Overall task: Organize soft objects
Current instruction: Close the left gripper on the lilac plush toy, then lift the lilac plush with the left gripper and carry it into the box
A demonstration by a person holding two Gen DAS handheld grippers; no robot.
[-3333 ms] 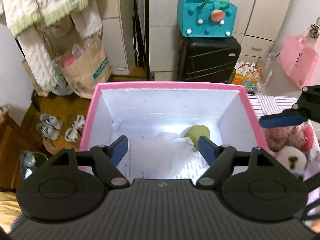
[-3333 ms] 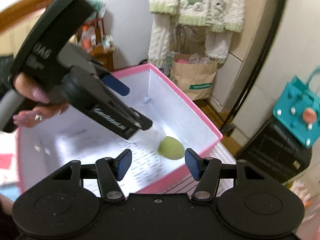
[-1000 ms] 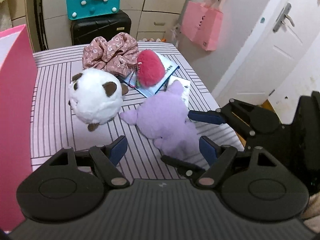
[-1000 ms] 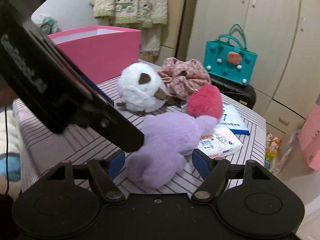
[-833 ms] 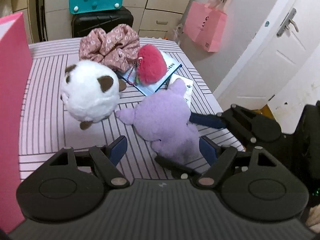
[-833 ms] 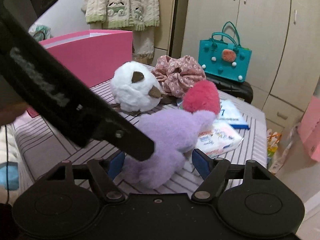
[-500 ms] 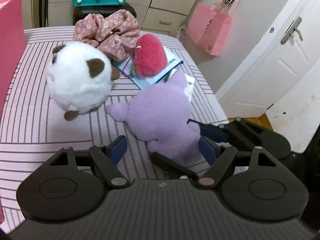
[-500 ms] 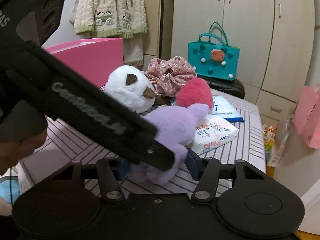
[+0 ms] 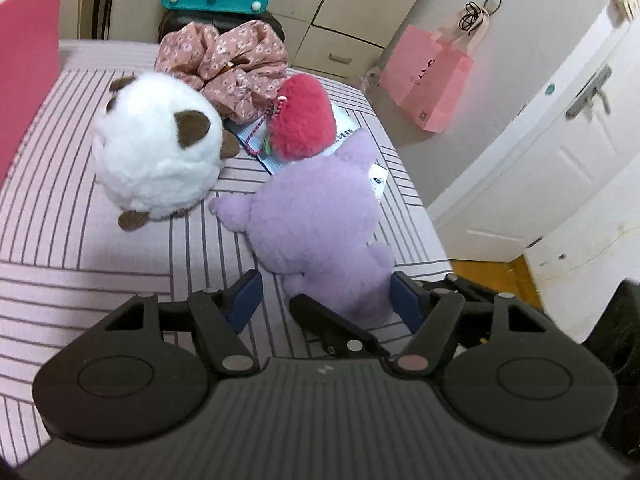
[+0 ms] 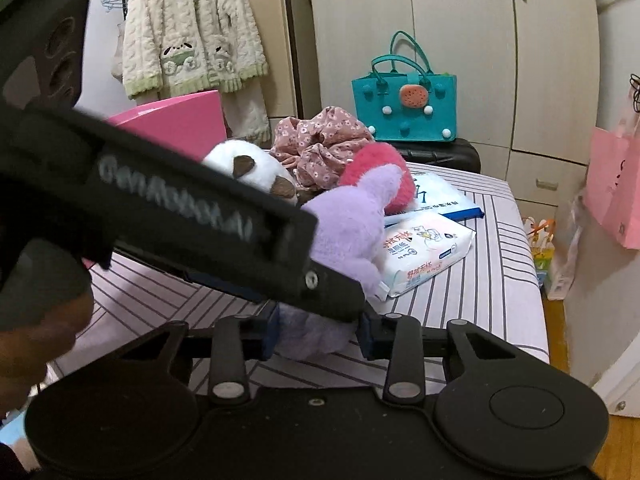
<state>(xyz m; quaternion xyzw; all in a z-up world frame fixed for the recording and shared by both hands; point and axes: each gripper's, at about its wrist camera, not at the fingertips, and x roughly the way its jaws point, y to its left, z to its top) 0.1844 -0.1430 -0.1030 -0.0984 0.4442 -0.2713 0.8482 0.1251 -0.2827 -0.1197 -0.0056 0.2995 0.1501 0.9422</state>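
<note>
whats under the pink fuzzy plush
The pink fuzzy plush lies on a blue-edged wipes pack, partly showing beside it. The purple plush leans against its near side. What lies directly beneath stays hidden.

- Wardrobe: pale beige, tall doors with slim metal handles, drawers below; stands ahead of the right gripper's view, along the far wall.
- Black suitcase: on the floor in front of the wardrobe; a teal felt bag sits on top of it.
- Door: white, panelled, lever handle; to the right in the left gripper's view.
- Wall beside the door: plain, light grey; a pink paper bag hangs against it.
- Floor: orange-brown wood, visible below the door.
- Cream knitted cardigan: hangs on a hanger, ahead and to the left.
- Work surface: covered by a striped cloth, white with dark lines.
- Light: even, indoor.
</note>
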